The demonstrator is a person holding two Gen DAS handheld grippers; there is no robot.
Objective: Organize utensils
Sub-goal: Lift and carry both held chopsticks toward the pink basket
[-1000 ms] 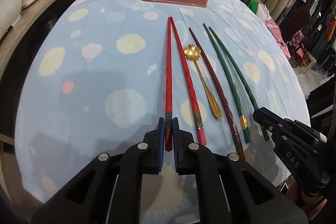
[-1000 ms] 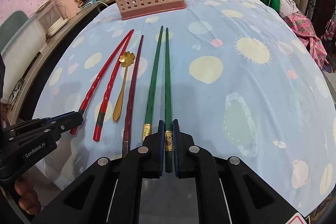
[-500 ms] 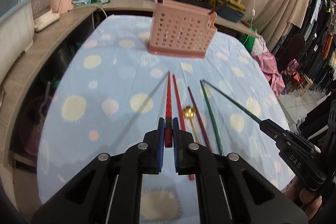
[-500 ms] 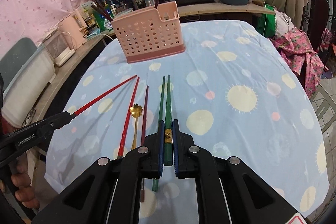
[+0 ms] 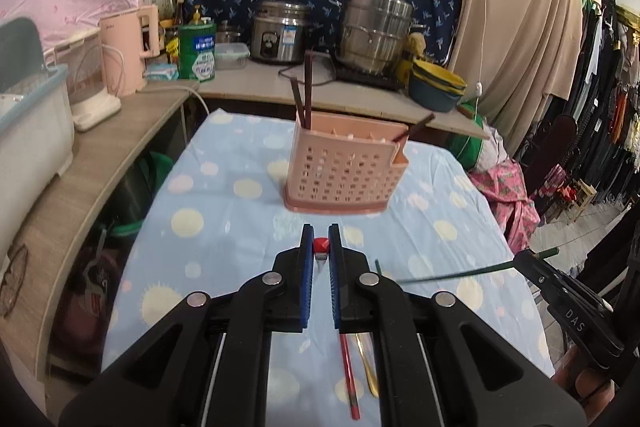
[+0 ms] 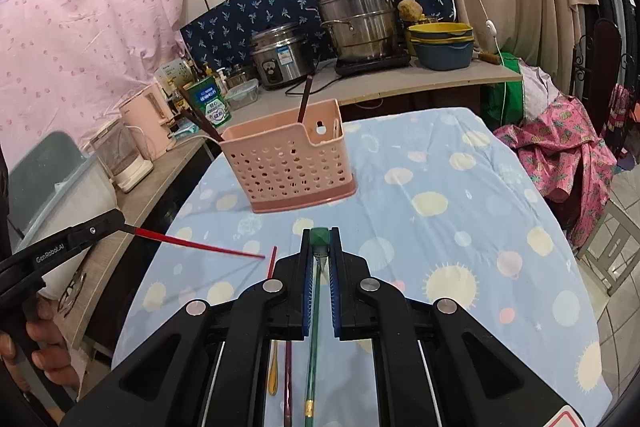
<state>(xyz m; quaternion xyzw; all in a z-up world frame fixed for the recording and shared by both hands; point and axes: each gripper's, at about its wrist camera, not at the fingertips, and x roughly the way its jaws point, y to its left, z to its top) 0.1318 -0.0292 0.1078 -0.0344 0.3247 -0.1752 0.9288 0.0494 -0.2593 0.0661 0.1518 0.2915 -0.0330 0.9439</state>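
Both tongs have risen off the desk [image 5: 240,211] since a second ago, each lifting a chopstick; the left tongs [image 5: 319,251] are clamped on a red chopstick [image 5: 320,245], the right tongs [image 6: 320,247] on a green chopstick [image 6: 320,238]; the pink utensil basket [image 5: 344,171] now stands straight ahead, holding dark chopsticks [image 5: 304,95]; one red chopstick [image 5: 349,375], a gold spoon [image 5: 370,367] and others remain lying below, so sorting is likely partway.

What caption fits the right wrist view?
Right gripper clamps a green chopstick, facing the pink utensil basket; left gripper holds a red chopstick.
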